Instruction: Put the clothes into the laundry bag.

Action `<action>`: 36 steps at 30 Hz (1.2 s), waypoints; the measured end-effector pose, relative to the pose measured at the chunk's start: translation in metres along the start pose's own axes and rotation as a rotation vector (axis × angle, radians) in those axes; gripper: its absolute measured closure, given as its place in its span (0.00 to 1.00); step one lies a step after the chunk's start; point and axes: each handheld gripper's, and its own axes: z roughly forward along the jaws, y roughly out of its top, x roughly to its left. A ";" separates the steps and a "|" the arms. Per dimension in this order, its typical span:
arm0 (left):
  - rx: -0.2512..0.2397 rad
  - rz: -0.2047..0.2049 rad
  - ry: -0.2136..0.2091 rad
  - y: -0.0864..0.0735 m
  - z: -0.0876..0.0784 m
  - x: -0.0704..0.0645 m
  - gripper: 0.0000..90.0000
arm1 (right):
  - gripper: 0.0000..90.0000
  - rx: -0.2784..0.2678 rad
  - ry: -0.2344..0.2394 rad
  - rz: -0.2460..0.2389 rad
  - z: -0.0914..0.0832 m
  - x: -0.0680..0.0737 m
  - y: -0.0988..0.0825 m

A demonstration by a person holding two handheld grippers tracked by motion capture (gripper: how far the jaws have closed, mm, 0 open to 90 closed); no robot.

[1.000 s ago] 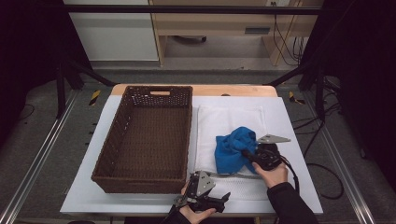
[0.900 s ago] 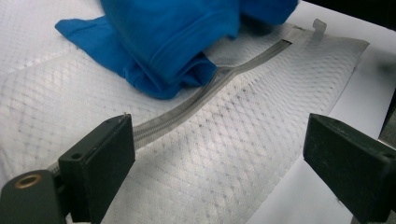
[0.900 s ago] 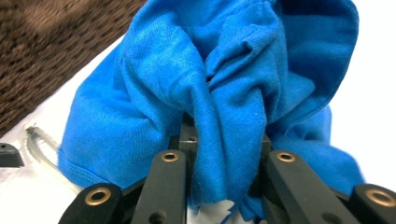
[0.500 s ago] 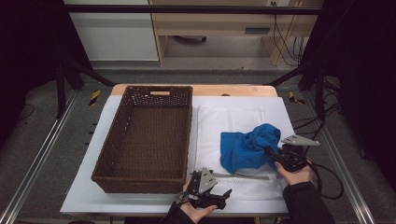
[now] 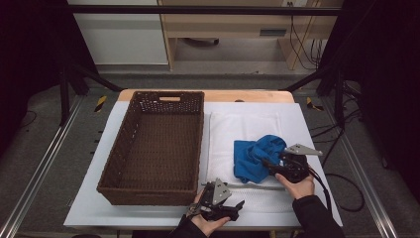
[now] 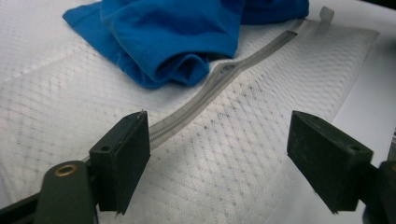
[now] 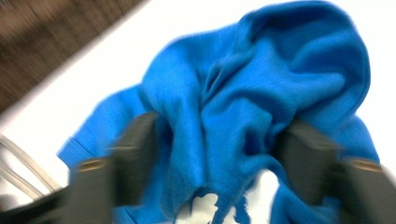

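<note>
Letting go: right gripper jaws just sprung apart around blue garment, dragged right. Left gripper open, narrowing, over mesh bag's zip.

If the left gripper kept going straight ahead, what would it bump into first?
Probably the grey zipper of the white mesh bag, lying just beyond its open jaws, then the blue cloth. Depth is hard to judge.

blue cloth soft knit, matt; mesh bag white netting; basket brown woven wicker.
</note>
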 end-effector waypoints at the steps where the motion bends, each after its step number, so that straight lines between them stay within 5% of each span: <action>1: 0.006 0.001 0.003 0.000 0.001 -0.001 0.25 | 0.20 -0.028 0.002 0.008 -0.002 0.003 0.003; 3: 0.026 -0.003 -0.003 0.000 0.002 -0.001 0.28 | 0.11 -0.052 -0.001 0.019 -0.002 0.009 0.007; 7: 0.062 -0.037 -0.015 -0.003 0.005 0.002 0.31 | 0.04 -0.005 -0.037 -0.009 0.020 0.029 0.012; 11: 0.059 -0.047 -0.016 -0.005 0.006 0.002 0.32 | 0.06 0.067 -0.082 -0.019 0.040 0.037 0.009; 14: 0.056 -0.056 -0.021 -0.006 0.005 0.003 0.33 | 0.07 0.105 -0.072 -0.012 0.051 0.038 0.003; 21: 0.051 -0.051 -0.010 -0.007 0.006 0.001 0.32 | 0.10 0.210 -0.093 -0.097 0.068 0.048 -0.008; 23: 0.048 -0.056 -0.013 -0.007 0.006 0.001 0.32 | 0.20 0.212 -0.108 -0.120 0.067 0.048 -0.008; 29: 0.050 -0.051 -0.012 -0.007 0.006 0.001 0.31 | 0.74 0.227 -0.138 -0.098 0.056 0.039 -0.003; 36: 0.036 -0.079 -0.028 -0.008 0.006 0.002 0.28 | 0.80 0.206 -0.116 -0.056 0.039 0.025 0.006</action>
